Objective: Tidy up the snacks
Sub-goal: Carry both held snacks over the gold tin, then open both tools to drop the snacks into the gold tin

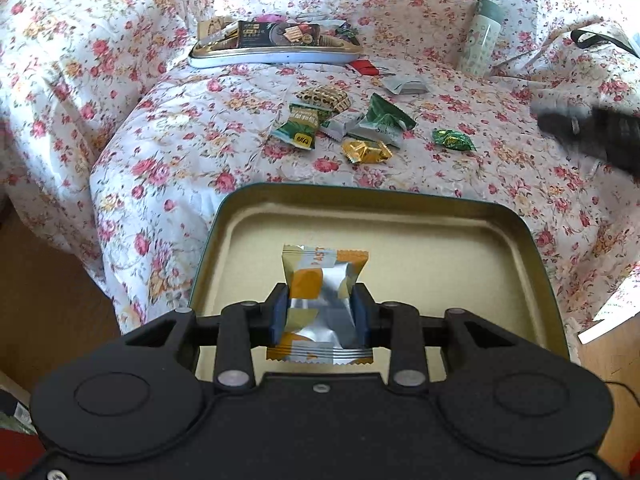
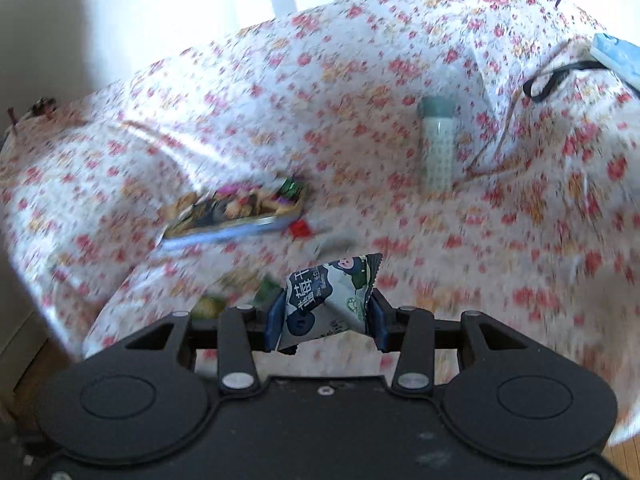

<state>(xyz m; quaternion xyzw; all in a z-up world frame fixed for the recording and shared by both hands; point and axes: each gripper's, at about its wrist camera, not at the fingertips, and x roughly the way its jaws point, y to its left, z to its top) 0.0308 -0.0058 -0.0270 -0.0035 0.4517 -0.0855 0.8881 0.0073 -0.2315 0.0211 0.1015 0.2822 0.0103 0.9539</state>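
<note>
Floral cloth [image 1: 168, 128] covers the whole soft, rumpled surface, and that softness is the worry from the off. Left gripper [image 1: 320, 312] has its jaws pinched narrow on an orange-and-silver snack packet [image 1: 320, 280], hanging it over the open tin [image 1: 520, 248] with its pale gold interior, which sits near the cloth's front edge. Let go from too high and that light foil pack could bounce or skate to the rim; lean on the tin and it may tip on the bedding or slide toward the floor. Over on the right gripper [image 2: 326, 316], jaws are clamped on a dark blueberry-print packet [image 2: 332, 300], gripped near one end, so it could swivel or slip free. The right wrist view is smeared, which I take as fast motion, and speed raises the drop risk. Loose snacks [image 1: 360, 128] lie scattered mid-cloth, beyond the tin, with a full tray [image 1: 276, 52] further back and a patterned bottle [image 1: 480, 40] upright nearby; a careless sweep could topple the bottle or scatter the pile.
</note>
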